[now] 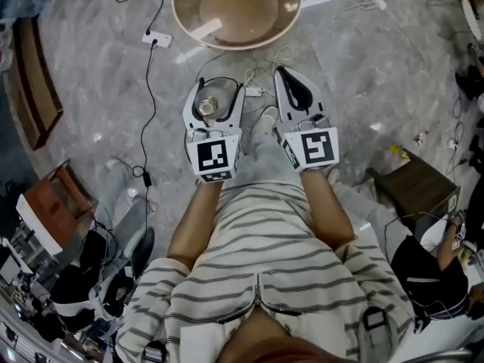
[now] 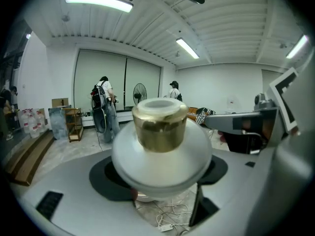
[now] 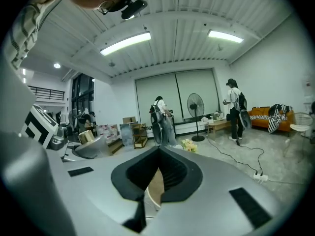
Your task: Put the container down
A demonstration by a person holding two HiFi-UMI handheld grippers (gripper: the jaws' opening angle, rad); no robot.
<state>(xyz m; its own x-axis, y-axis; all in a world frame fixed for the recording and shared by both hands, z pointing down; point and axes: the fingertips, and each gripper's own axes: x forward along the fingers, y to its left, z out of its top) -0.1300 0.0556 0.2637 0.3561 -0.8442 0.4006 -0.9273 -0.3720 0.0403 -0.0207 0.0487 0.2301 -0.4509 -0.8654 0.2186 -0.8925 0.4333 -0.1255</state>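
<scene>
Spreading under the whole head view is a grey marbled floor (image 1: 363, 74), with a round tan desk (image 1: 242, 13) at the top edge. Below it stands the person in a striped shirt (image 1: 265, 278), forearms reaching forward, one gripper in each hand. A dark brown stool (image 1: 412, 180) sits on the floor off to the person's right.

The left gripper (image 1: 218, 89) and the right gripper (image 1: 287, 78) hang side by side above the floor, near each other but apart, just short of the desk's near edge. Each carries its marker cube on top.

The left jaws stand wide and are clamped on the container (image 1: 210, 104). In the left gripper view its round, pale body (image 2: 160, 156) fills the space between the dark pads, one on either side, and its gold neck (image 2: 160, 129) points away from the camera. It is held in the air, off both the desk and the floor.

The right jaws are together, their dark pads meeting at the tip, with nothing between them.

A white power strip (image 1: 156, 38) lies on the floor left of the desk, with a thin black cable (image 1: 147, 127) trailing from it towards the person
</scene>
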